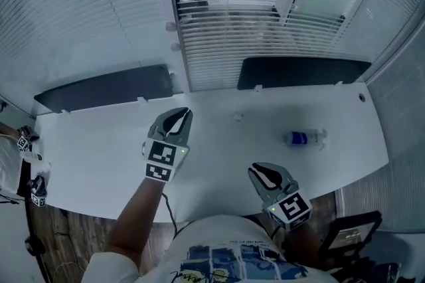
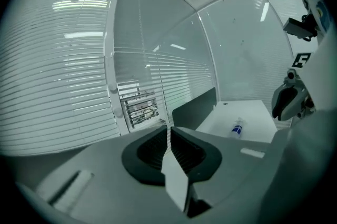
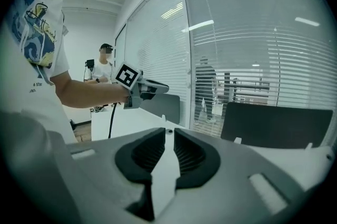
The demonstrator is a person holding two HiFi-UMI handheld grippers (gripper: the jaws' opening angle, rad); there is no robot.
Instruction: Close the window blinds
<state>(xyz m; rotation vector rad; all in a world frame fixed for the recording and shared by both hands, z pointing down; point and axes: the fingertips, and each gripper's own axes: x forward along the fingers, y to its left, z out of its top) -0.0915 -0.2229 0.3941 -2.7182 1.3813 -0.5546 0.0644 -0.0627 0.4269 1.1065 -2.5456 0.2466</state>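
Observation:
The slatted blinds [image 1: 239, 42] hang on the middle glass panel beyond the white desk [image 1: 99, 155]; their slats stand partly apart and an office shows through. The same blinds [image 2: 139, 107] lie ahead in the left gripper view. The left panel's blinds [image 1: 80, 9] look closed. My left gripper [image 1: 179, 117] [image 2: 168, 131] hovers over the desk's middle, pointing at the window frame, with only a thin slit between its jaws and nothing in them. My right gripper [image 1: 263, 173] [image 3: 168, 133] hangs near the desk's front edge, jaws close together and empty.
A small bottle with a blue label [image 1: 305, 137] lies on the desk at the right. Two dark partition panels [image 1: 106, 89] [image 1: 302, 72] stand along the desk's back edge. Two round knobs [image 1: 172, 36] sit on the window frame. Another person [image 3: 105, 62] stands at the far left.

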